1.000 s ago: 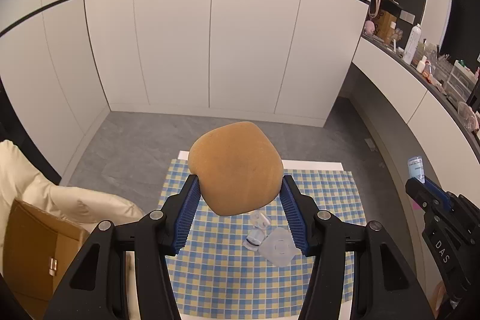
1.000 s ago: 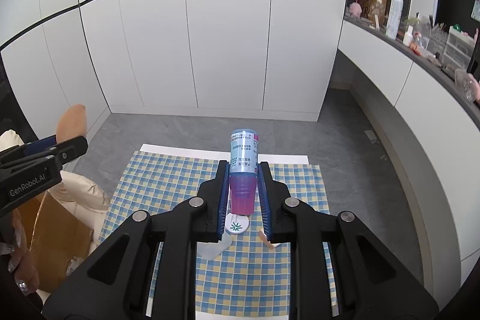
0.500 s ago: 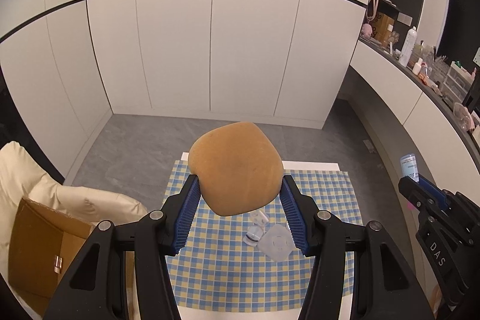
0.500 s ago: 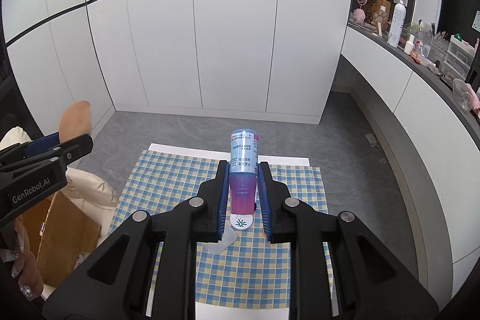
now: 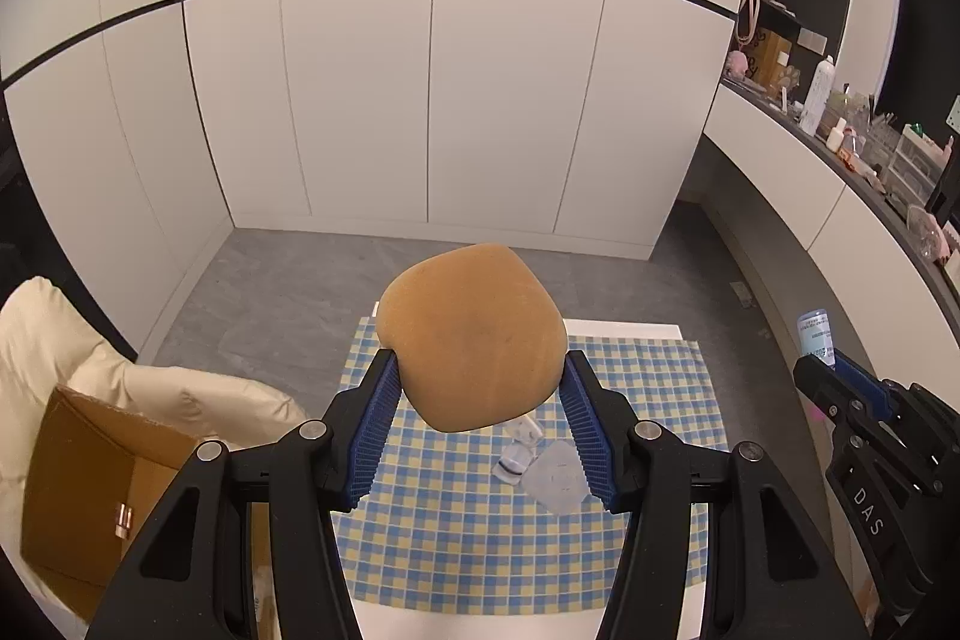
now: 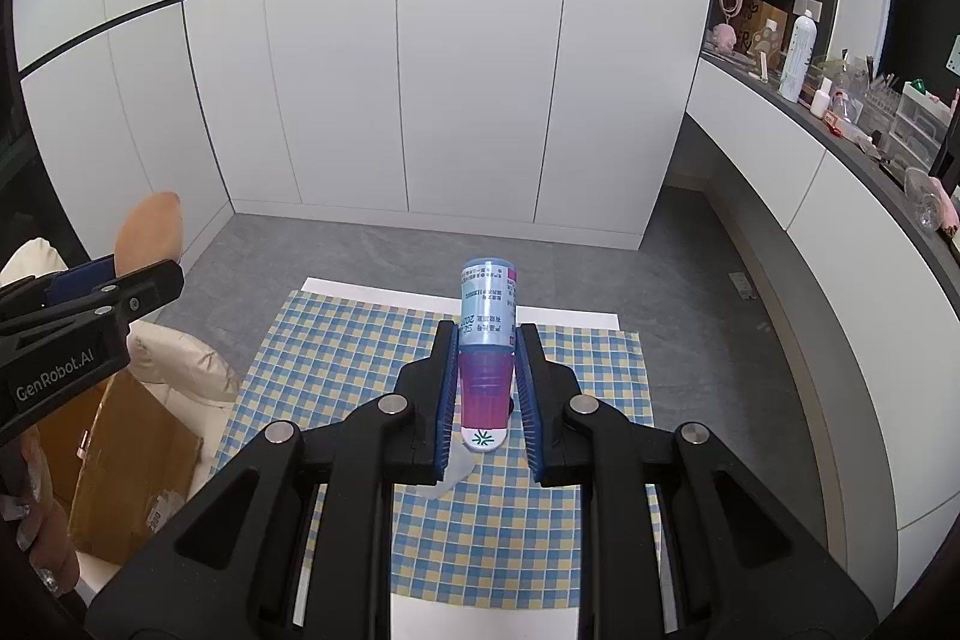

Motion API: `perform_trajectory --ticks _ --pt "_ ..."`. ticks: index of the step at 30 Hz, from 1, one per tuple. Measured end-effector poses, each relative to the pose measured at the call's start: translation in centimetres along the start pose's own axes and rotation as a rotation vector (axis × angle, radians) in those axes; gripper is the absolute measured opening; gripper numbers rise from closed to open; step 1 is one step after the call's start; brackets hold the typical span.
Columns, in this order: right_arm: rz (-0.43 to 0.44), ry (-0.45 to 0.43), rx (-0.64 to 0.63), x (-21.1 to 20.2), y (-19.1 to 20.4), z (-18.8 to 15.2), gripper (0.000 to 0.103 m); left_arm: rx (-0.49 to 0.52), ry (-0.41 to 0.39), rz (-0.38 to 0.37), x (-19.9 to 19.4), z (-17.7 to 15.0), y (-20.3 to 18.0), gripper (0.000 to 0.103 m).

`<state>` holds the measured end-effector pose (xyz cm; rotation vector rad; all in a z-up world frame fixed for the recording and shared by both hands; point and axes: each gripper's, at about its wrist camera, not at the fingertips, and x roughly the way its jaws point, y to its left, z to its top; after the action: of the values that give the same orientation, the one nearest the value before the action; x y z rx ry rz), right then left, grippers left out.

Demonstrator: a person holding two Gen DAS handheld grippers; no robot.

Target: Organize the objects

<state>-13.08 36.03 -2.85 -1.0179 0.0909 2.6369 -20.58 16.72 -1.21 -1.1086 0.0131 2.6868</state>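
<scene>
Room: white cupboard wall behind, grey floor, and below me a low table (image 5: 624, 325) spread with a blue-and-yellow checked cloth (image 5: 456, 538).
Cardboard box: open box (image 5: 90, 490) at far left beside a cream cushion (image 5: 180, 394); I judge it the place my things are bound for.
Left tongs: my left tongs (image 5: 480, 418) are clamped on a tan, rounded powder-puff sponge (image 5: 474, 334), held clear above the cloth, its soft sides pinched for carrying.
Clear items: small transparent plastic pieces (image 5: 540, 466) lie on the cloth under the sponge, not yet gathered.
Right tongs: my right tongs (image 6: 485, 394) are clenched on a small bottle (image 6: 487, 340), pink cap toward me, blue label outward.
Views: only the left view shows the clear pieces well; only the right shows the sponge's thin edge (image 6: 150, 232) and fingers (image 6: 42, 544) on the left handle.
</scene>
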Motion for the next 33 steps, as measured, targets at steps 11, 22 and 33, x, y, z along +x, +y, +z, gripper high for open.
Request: perform_trajectory --ticks 11,22,33 --pt "0.031 0.025 0.016 -1.8 0.2 -2.5 0.020 0.006 -0.005 0.026 -3.0 -2.6 0.2 0.055" --pt "0.055 0.037 0.012 -5.3 1.2 -5.4 0.020 -0.017 -0.031 0.053 -7.3 -6.4 1.9 0.055" --pt "0.100 0.030 0.023 -9.5 2.0 -8.5 0.020 -0.020 -0.042 0.071 -11.3 -10.9 3.2 0.055"
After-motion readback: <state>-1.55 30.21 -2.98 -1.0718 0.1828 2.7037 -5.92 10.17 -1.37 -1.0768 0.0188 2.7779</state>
